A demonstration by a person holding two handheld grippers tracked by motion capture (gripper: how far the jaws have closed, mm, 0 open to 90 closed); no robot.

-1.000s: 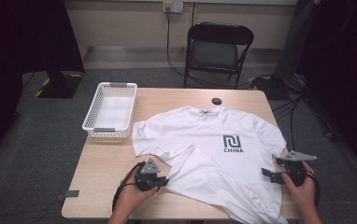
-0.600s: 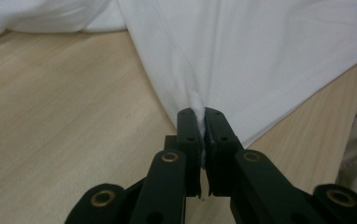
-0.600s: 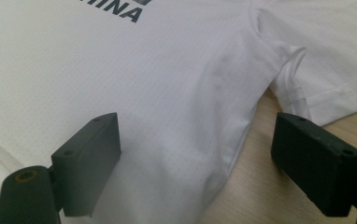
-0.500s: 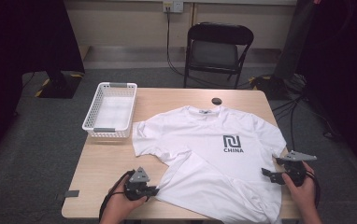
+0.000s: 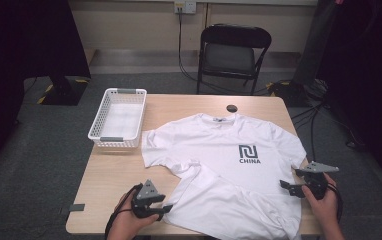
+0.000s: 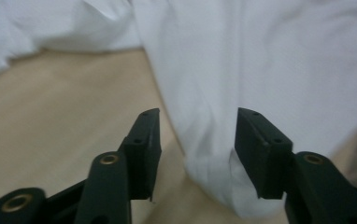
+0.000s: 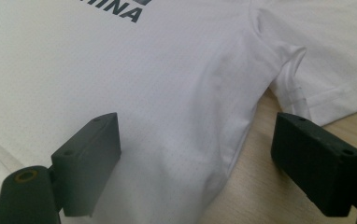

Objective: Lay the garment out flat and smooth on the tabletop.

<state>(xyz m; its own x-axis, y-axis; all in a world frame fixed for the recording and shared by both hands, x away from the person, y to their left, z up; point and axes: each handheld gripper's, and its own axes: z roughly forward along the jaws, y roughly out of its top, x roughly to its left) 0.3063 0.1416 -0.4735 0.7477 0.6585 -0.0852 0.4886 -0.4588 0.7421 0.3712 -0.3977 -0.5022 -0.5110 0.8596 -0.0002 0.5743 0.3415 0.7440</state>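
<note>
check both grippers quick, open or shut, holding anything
left gripper: open, jaws just opened, white cotton t-shirt corner between them, not pinched.
right gripper: open, straddling the shirt's side edge.

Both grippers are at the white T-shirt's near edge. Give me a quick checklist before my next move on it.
1. Left gripper let go: ok, jaws have just been opening, shirt corner lies loose between the fingers.
2. Right gripper open over the shirt's side seam: ok.
3. T-shirt flat: not ok, near left part is folded over.
4. Basket apart from shirt: ok.
5. Small black object touching collar: cannot tell.
</note>
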